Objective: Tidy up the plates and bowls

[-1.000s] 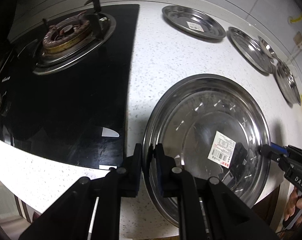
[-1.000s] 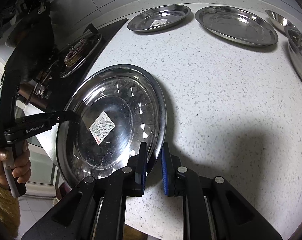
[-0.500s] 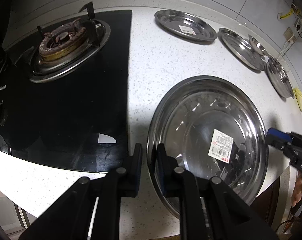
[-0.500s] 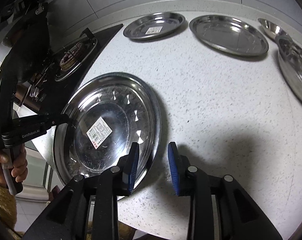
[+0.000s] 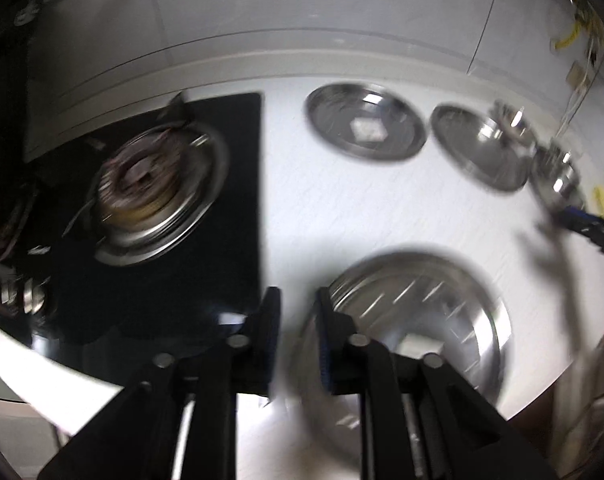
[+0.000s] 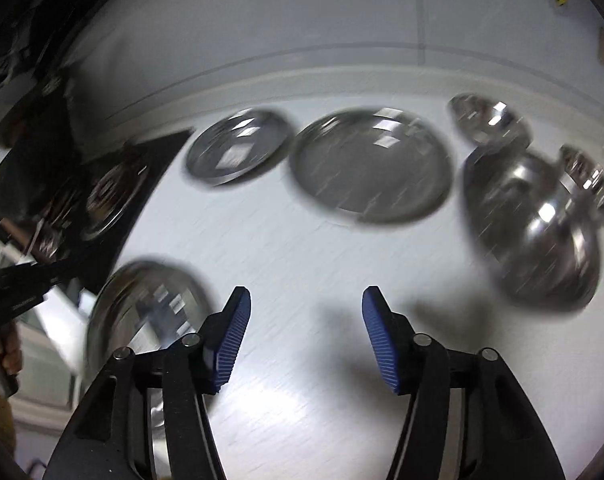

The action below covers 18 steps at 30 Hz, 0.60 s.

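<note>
1. Jaws of the left gripper are opening, nothing between them now; a second ago they pinched the rim of the big plate, which lies freed on the counter beside the stove. This gripper tilts steeply down above the plate's stove-side rim.
2. Right gripper jaws, also opening, stand wide over bare counter, off the plate's rim they held, angled down toward the smaller plates and bowls, farther from the stove; those likely come next.
</note>
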{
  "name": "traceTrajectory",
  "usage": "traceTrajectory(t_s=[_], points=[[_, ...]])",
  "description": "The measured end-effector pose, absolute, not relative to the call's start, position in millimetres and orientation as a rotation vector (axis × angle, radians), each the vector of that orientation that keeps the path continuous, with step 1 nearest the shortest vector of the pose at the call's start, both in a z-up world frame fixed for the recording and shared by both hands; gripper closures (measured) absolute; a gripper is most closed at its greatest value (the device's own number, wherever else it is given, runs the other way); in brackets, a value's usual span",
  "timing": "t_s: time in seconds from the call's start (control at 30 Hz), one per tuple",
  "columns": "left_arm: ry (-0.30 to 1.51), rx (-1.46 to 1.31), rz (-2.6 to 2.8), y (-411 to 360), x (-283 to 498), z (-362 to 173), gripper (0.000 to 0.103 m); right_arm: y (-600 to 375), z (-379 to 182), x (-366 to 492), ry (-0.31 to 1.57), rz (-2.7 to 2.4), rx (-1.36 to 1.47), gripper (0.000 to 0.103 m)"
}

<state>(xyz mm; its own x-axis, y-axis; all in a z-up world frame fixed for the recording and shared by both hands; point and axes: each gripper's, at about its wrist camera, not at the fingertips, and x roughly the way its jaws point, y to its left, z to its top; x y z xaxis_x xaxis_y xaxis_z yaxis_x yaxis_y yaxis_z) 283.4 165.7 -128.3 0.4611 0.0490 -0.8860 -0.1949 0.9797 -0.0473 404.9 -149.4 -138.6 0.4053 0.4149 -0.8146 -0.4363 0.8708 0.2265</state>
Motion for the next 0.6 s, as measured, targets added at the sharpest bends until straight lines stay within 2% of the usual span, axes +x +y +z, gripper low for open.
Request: traceTrajectory(t_s=[0.03,0.2,0.37,0.6], points=[[1.082,-0.187,0.122,161,297,-125,0.072,-154,-134,425,1.015,0.524,-0.016,0.050],[1.093,-0.315,0.001,122,380,-124,0.071,-157,-128,493,1.015,0.496,-0.063,0.048],[1.147,-0.468,-0.039,85,450,-157,0.071,-152,-148,556,1.093,0.504,-0.090,0.046],[1.182,-0.574,-0.039,56,492,-192,0.071,-146,-180,603,1.185,0.512,-0.118,0.046]])
